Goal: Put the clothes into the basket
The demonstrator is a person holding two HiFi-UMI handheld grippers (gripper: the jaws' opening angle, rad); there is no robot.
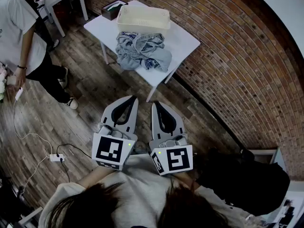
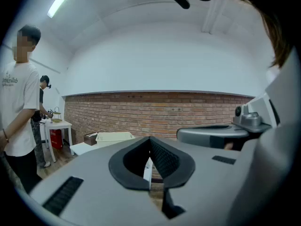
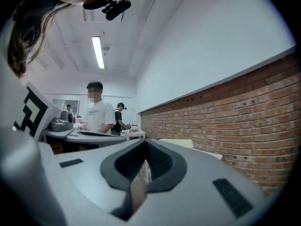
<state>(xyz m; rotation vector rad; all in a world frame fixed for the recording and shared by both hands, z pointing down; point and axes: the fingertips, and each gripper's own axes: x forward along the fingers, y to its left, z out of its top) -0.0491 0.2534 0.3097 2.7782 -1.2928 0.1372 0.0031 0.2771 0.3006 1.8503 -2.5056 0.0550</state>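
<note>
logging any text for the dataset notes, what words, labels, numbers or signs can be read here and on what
No text reads clearly anywhere.
White t-shirt, chest print: too small and blurred to read.
Left marker cube and right marker cube: black-and-white square codes, no letters or numbers.
Dark box on the white table: no print legible.

Grey L gripper point(image 1: 134, 99), R gripper point(image 1: 155, 103): blk-lined fingers point(image 1: 110, 114), b/w marker cubes point(image 1: 112, 151); pale sleeves point(image 1: 64, 194)

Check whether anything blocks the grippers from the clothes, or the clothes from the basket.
Nothing visible does. Only floor lies between the shut, empty left gripper and right gripper and the table; the clothes sit right beside the open basket.
</note>
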